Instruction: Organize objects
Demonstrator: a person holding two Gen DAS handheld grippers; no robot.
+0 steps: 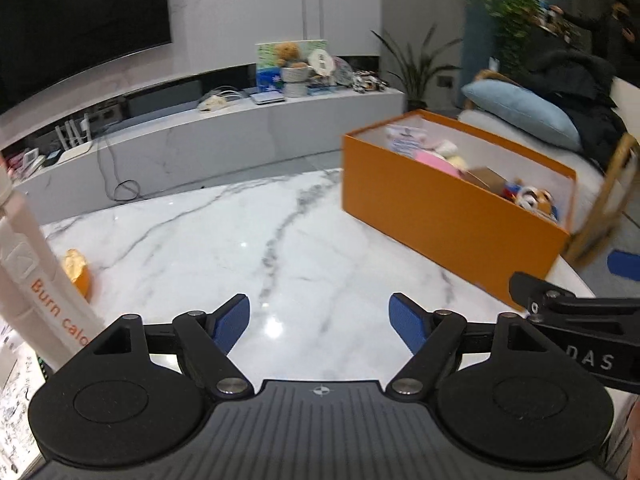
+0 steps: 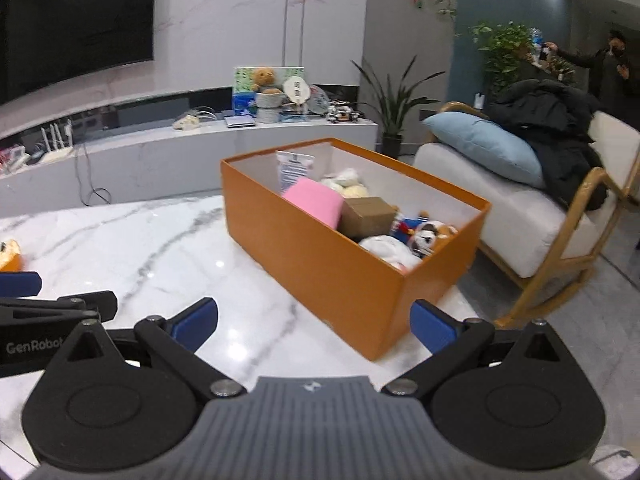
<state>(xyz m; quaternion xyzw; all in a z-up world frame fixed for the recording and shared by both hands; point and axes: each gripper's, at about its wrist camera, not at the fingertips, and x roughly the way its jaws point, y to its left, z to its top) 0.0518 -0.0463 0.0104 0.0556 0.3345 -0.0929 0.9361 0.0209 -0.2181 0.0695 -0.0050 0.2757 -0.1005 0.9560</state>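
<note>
Sitting on the white marble table, toward its right-hand side, is the open orange box, which already holds a heap of things: a pink block, a small cardboard carton, a printed card standing on end at the far side, pale plush pieces behind the pink block, and a brown and white plush toy at the near end beside something white. The left gripper hangs over bare marble with its blue-padded fingers spread wide and nothing between them. The right gripper is likewise spread wide with nothing held (its right finger overlaps the near corner of the box in the right wrist view, though whether it touches the cardboard cannot be told). Each tool shows at the edge of the other's view, so the two are close side by side. At the left edge of the left wrist view a white tube printed with orange letters leans up from the near corner of the table, and just beyond it lies a small orange and yellow object, too blurred to name, well apart from the box. Behind the table runs a long low white media console carrying a teddy bear and assorted clutter, with a dark television on the wall above. To the right of the box stands a wooden-framed armchair with a pale blue cushion and a dark coat piled on it.
</note>
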